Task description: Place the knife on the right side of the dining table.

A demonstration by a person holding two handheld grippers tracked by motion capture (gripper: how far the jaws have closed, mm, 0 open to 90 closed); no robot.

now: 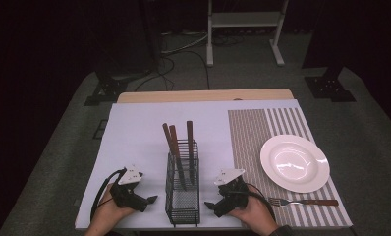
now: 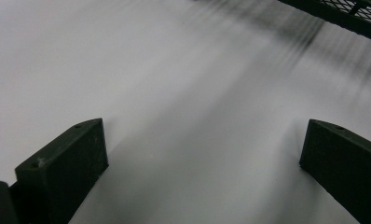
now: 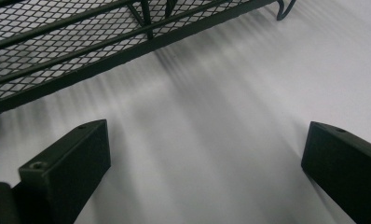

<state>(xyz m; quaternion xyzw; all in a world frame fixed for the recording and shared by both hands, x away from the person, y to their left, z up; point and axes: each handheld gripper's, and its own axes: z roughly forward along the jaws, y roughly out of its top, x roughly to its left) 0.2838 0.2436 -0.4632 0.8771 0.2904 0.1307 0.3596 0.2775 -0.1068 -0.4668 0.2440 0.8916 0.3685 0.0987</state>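
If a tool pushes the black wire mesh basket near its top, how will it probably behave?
The tall, narrow black wire mesh basket is probably light, so it may slide on the smooth white sheet. Pushed high, it may tip instead: three brown-handled utensils lean above its rim, likely raising its weight.

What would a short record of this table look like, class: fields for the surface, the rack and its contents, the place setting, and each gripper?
surface: white sheet on a wooden table, striped placemat at the right
rack: black wire caddy at the centre, between the grippers
contents: three brown-handled utensils standing upright in it
plate: white plate, empty, on the placemat
fork: fork lying on the placemat below the plate
left gripper: open, holding nothing, over the sheet
right gripper: open, holding nothing, facing the caddy
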